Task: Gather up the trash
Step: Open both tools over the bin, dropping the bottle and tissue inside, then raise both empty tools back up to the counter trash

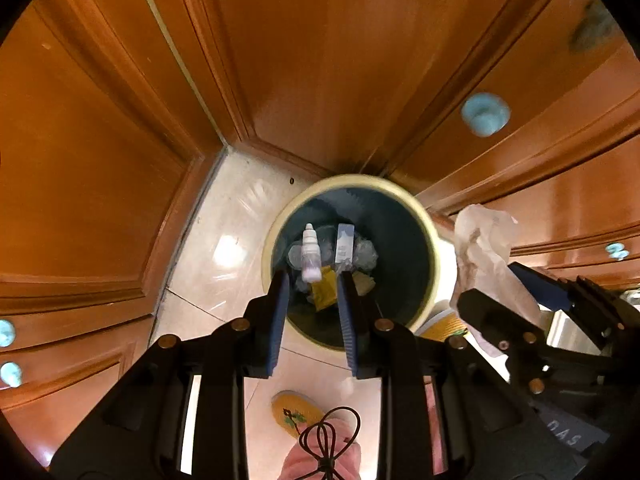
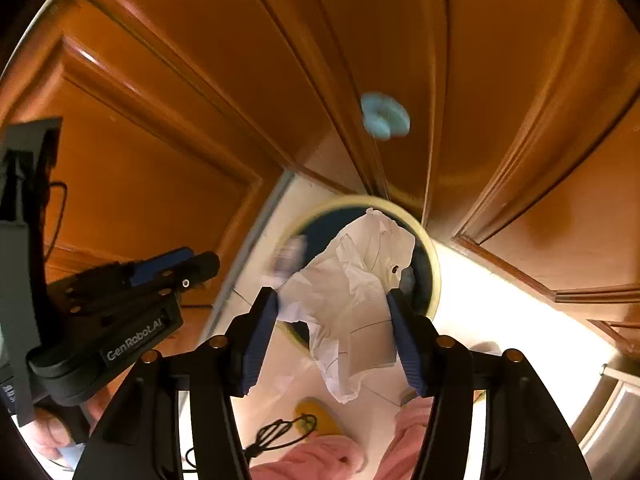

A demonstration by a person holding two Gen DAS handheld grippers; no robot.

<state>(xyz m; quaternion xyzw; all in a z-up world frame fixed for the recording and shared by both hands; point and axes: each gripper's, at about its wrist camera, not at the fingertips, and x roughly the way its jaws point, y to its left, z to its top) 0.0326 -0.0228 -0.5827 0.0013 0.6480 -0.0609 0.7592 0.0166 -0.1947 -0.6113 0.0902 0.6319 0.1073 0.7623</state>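
Note:
A round bin with a cream rim (image 1: 430, 248) and dark blue inside stands on the floor below both grippers. My left gripper (image 1: 313, 280) is open right above it, and a small white dropper bottle (image 1: 310, 253) hangs free between its fingertips over the bin. Wrappers and crumpled paper (image 1: 362, 254) lie at the bin's bottom. My right gripper (image 2: 333, 300) has its jaws wide apart with a crumpled white tissue (image 2: 352, 300) between them, over the bin's rim (image 2: 434, 276). The tissue (image 1: 486, 248) also shows in the left wrist view, right of the bin.
Orange wooden cabinet doors (image 1: 320, 60) with pale blue knobs (image 1: 485, 114) surround the bin on the far sides. The floor is glossy pale tile (image 1: 224, 256). A yellow slipper (image 1: 294, 412) and pink trouser legs are below the grippers.

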